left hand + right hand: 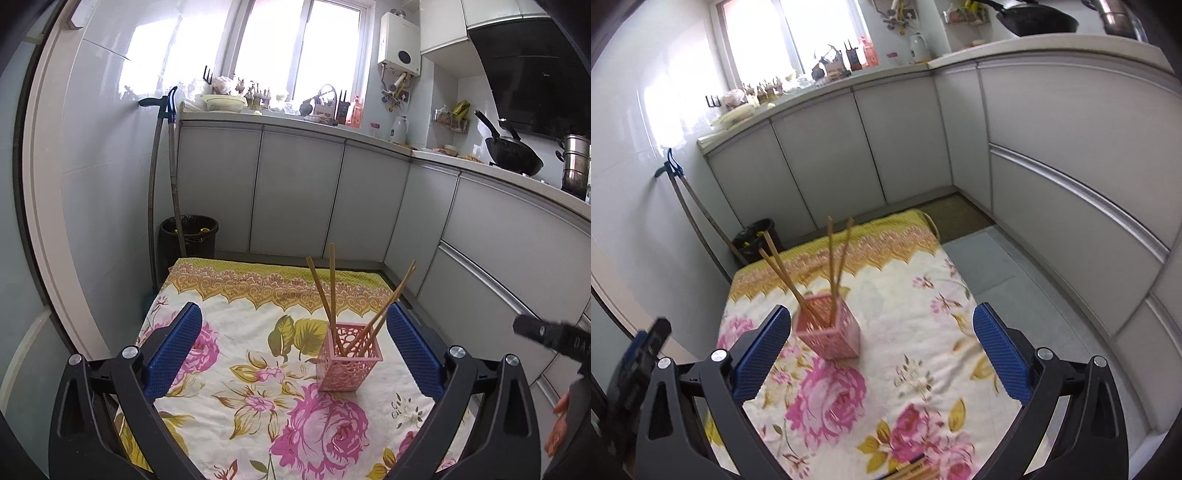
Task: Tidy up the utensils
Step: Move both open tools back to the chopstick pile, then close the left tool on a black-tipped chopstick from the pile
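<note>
Left wrist view has the left gripper [293, 350] spread wide and holding nothing, with the pink basket [349, 356] standing upright on the floral cloth [236, 332] ahead. Right gripper [882, 354] is just as open and empty too. Four chopsticks [332, 288] lean inside the basket already. More chopsticks [916, 472] seem to lie at the near edge, so I'd pinch those mid-length and lower them in gently, without tipping the basket.
</note>
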Tool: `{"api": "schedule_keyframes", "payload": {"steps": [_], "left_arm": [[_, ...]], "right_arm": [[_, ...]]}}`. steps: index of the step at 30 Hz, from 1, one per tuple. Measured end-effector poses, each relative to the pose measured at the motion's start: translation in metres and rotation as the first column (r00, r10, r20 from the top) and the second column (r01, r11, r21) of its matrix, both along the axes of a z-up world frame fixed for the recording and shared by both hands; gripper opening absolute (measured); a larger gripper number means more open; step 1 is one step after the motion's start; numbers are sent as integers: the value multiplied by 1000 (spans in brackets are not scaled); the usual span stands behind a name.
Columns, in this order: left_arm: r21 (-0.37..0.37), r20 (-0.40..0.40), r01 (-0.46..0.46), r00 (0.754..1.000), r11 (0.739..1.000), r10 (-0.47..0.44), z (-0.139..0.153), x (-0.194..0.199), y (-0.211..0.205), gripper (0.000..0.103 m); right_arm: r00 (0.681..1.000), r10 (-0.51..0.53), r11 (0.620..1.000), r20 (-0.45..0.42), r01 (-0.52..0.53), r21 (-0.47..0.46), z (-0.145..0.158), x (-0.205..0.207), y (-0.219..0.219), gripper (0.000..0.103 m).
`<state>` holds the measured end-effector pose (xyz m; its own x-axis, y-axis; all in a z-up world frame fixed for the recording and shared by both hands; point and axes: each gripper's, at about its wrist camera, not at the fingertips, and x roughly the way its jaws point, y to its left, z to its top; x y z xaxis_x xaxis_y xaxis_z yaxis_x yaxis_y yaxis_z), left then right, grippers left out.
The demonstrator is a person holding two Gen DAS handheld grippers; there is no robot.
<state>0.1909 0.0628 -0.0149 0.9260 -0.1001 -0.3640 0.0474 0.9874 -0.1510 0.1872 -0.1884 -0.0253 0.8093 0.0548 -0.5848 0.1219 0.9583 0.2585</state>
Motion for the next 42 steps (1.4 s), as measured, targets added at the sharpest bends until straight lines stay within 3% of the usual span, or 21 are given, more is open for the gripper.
{"api": "schedule_keyframes", "payload": {"steps": [7, 9, 11, 14, 17, 20, 22, 25, 26, 27, 29, 33, 35, 38, 42], "left_arm": [[105, -128, 171, 979, 980, -157, -17, -12, -42, 96], [131, -193, 250, 955, 959, -223, -26, -12, -57, 96], [129, -267, 343, 916, 930, -301, -35, -11, -72, 96], [127, -386, 457, 840, 880, -381, -50, -8, -96, 96], [151, -509, 568, 747, 809, -429, -65, -2, -125, 96], [138, -663, 661, 615, 738, -427, -90, 11, -155, 95], [124, -756, 715, 517, 688, -401, -111, 19, -174, 89], [157, -850, 772, 423, 616, -313, -145, 24, -197, 66], [161, -870, 785, 399, 599, -289, -156, 26, -201, 50], [161, -886, 795, 378, 585, -269, -166, 28, -204, 41], [156, -902, 807, 351, 569, -250, -180, 31, -209, 39], [117, -912, 813, 315, 571, -262, -193, 33, -211, 36], [111, -913, 822, 306, 558, -271, -197, 30, -212, 35], [111, -915, 831, 300, 545, -270, -200, 30, -213, 24], [124, -913, 837, 307, 533, -269, -205, 31, -211, 16]], "right_arm": [[972, -66, 996, -227, 79, 46, -80, -70, -34, 96], [956, -69, 992, -285, 97, 85, -100, -88, -42, 96], [937, -76, 987, -341, 119, 109, -117, -102, -48, 96], [919, -125, 985, -373, 161, 66, -134, -117, -55, 96], [913, -147, 986, -381, 167, 20, -138, -124, -58, 96], [922, -166, 986, -350, 166, -30, -133, -129, -57, 96], [925, -152, 988, -349, 151, -30, -131, -130, -56, 96], [923, -123, 992, -365, 125, -18, -134, -131, -51, 96], [921, -115, 993, -371, 118, -13, -136, -131, -50, 96], [920, -107, 994, -376, 112, -9, -137, -131, -49, 96], [919, -98, 995, -381, 105, -3, -139, -130, -47, 96], [916, -86, 995, -392, 95, 3, -142, -128, -46, 96], [914, -84, 995, -396, 96, 10, -142, -127, -45, 96], [915, -81, 996, -395, 92, 8, -142, -126, -43, 96], [915, -71, 997, -397, 78, 2, -142, -124, -38, 96]]}}
